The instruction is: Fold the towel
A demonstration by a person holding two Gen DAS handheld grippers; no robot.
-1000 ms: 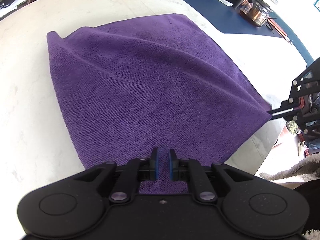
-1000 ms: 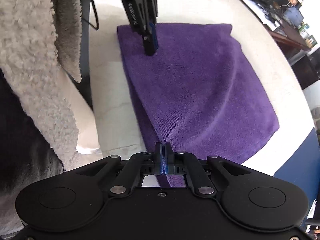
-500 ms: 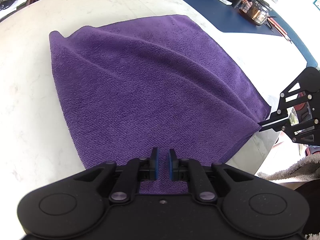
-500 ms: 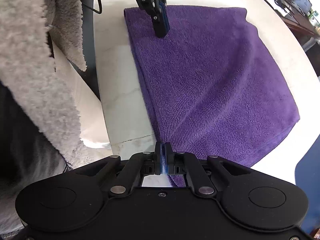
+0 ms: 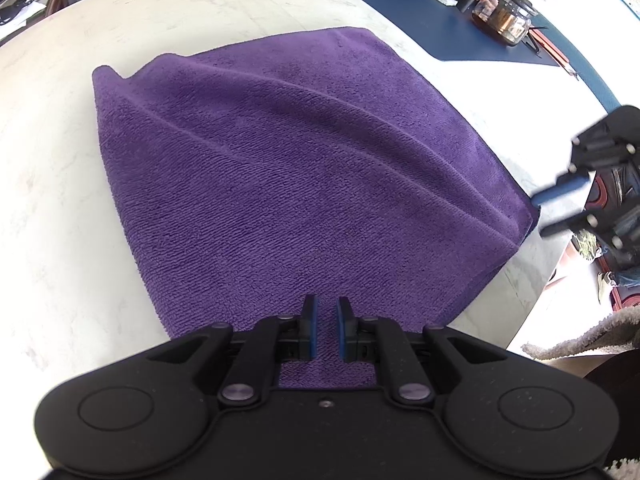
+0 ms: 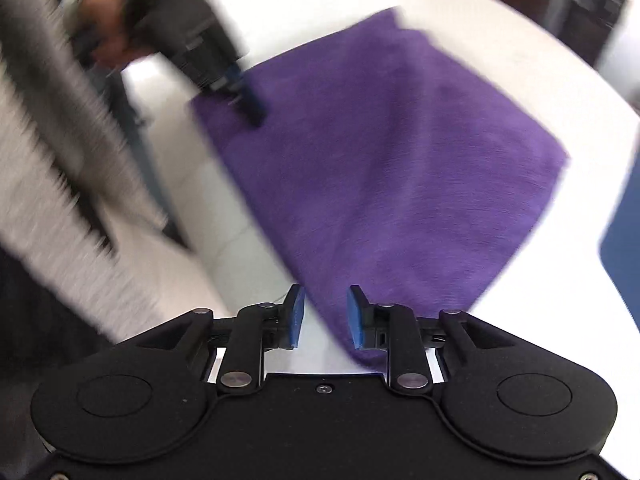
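Towel: I am seeing the purple towel (image 5: 304, 184) lying folded on the white table (image 5: 48, 208), with long creases running toward its corner at 3 o'clock in the left wrist view.
Left gripper: I am holding the left gripper (image 5: 325, 330) at the towel's near edge, at 6 o'clock in its own view; its blue pads (image 5: 313, 330) are standing a narrow gap apart with a strip of towel between them, nearly closed, and I am reading that as a pinch on the cloth.
Right gripper: My right gripper (image 6: 325, 316) has just been opening; its pads (image 6: 296, 316) are now standing apart, with the towel's corner lying under the gap and touching neither pad.
Right gripper from the left view: I am seeing it (image 5: 560, 210) blurred at 3 o'clock, just beside the towel's corner.
Right wrist view: This picture is smearing, so fine detail is lost; the left gripper (image 6: 250, 106) is showing at 11 o'clock on the towel's far edge.
Beyond the towel: A glass jug (image 5: 500, 16) is sitting on a blue mat (image 5: 408, 12) at 1 o'clock.
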